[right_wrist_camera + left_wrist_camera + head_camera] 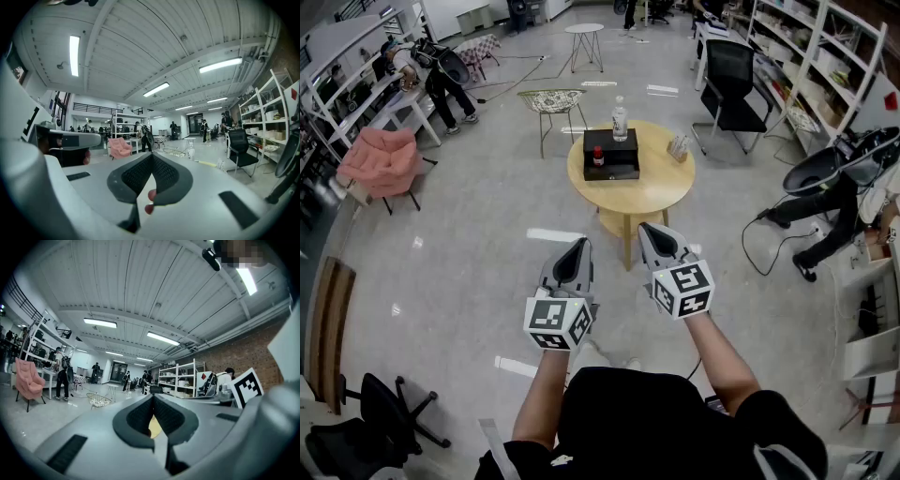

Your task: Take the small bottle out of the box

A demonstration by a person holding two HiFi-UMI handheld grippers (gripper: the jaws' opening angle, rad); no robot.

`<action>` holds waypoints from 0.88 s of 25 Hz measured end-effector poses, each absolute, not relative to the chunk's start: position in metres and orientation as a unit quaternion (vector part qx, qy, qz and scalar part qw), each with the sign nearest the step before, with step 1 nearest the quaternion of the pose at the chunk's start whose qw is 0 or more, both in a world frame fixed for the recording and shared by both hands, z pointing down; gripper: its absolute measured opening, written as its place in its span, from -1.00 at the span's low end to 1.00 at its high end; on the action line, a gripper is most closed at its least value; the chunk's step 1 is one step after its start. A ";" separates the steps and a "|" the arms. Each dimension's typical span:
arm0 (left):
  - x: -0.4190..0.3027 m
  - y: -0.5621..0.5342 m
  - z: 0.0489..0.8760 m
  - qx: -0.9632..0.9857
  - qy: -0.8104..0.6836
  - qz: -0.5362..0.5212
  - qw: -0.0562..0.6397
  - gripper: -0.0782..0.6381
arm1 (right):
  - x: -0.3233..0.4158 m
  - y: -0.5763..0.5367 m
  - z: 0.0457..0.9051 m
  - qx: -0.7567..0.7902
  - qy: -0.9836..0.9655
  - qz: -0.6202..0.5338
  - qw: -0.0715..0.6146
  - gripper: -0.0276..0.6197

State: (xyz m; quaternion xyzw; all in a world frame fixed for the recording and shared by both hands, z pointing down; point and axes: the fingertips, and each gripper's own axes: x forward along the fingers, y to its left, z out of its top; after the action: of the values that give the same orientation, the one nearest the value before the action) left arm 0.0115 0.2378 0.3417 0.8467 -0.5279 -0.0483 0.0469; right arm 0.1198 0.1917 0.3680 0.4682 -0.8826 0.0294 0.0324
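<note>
Both forearms reach forward side by side, stopping short of the round table (649, 184). The left gripper (580, 244) has its jaws pressed together with nothing between them. The right gripper (646, 229) is likewise closed and empty. At the table's middle sits the black box (612, 167), with the small bottle (598, 157) upright inside. A water bottle (620, 120) stands at the table's far edge. A black office chair (733, 80) stands beyond the table, to its right.

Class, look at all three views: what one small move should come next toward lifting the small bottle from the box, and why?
Probably step forward to the round table. The small bottle stands in the black box on it, well beyond both grippers. The left gripper and right gripper are empty, jaws together, so neither can reach or grasp from here.
</note>
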 end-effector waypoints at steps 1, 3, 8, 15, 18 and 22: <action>0.012 0.236 0.342 0.847 -0.528 -0.048 0.047 -0.76 | 0.120 0.191 0.368 0.466 -0.883 0.032 0.029 -0.91; 0.013 0.234 0.342 0.847 -0.527 -0.048 0.047 -0.76 | 0.119 0.189 0.368 0.462 -0.886 0.037 0.025 -0.91; 0.019 0.235 0.339 0.846 -0.528 -0.051 0.046 -0.76 | 0.121 0.192 0.368 0.453 -0.890 0.041 0.028 -0.91; 0.014 0.237 0.349 0.835 -0.544 -0.057 0.065 -0.76 | 0.126 0.189 0.375 0.445 -0.893 0.057 0.027 -0.91; 0.014 0.236 0.350 0.834 -0.545 -0.054 0.067 -0.76 | 0.126 0.187 0.375 0.444 -0.894 0.061 0.025 -0.91; 0.014 0.232 0.350 0.835 -0.543 -0.052 0.066 -0.76 | 0.124 0.184 0.375 0.441 -0.895 0.063 0.023 -0.91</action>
State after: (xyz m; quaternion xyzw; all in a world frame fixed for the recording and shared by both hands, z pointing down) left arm 0.0141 0.2323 0.3499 0.8354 -0.5432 -0.0518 0.0661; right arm 0.1242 0.1840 0.3752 0.4415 -0.8947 0.0633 0.0233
